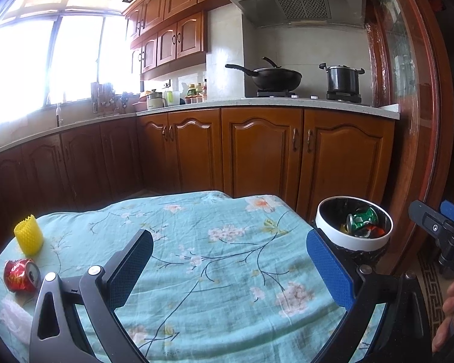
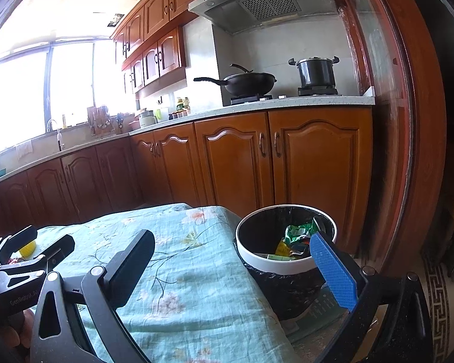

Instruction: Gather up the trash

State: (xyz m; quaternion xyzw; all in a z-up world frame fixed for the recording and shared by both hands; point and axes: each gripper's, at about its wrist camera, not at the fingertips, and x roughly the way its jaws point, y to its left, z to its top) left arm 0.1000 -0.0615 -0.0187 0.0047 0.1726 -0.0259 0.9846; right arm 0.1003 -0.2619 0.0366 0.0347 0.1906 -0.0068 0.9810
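Note:
A crushed red can [image 1: 21,275] lies at the table's left edge, with a yellow foam net sleeve [image 1: 29,235] standing just behind it. My left gripper [image 1: 230,269] is open and empty above the middle of the floral cloth. A white-rimmed trash bin [image 1: 354,240] with a black liner stands off the table's right side and holds a crushed green can [image 1: 362,218] and wrappers. My right gripper [image 2: 231,267] is open and empty over the table's right edge, next to the bin [image 2: 275,264]. The left gripper [image 2: 30,249] shows in the right wrist view, over the yellow sleeve [image 2: 27,248].
The table wears a light blue floral cloth [image 1: 215,260]. Wooden kitchen cabinets [image 1: 257,151] run behind it, with a wok [image 1: 272,78] and a pot [image 1: 343,80] on the stove. A wooden door frame [image 1: 414,121] stands at the right. A patterned mat [image 2: 437,296] lies on the floor.

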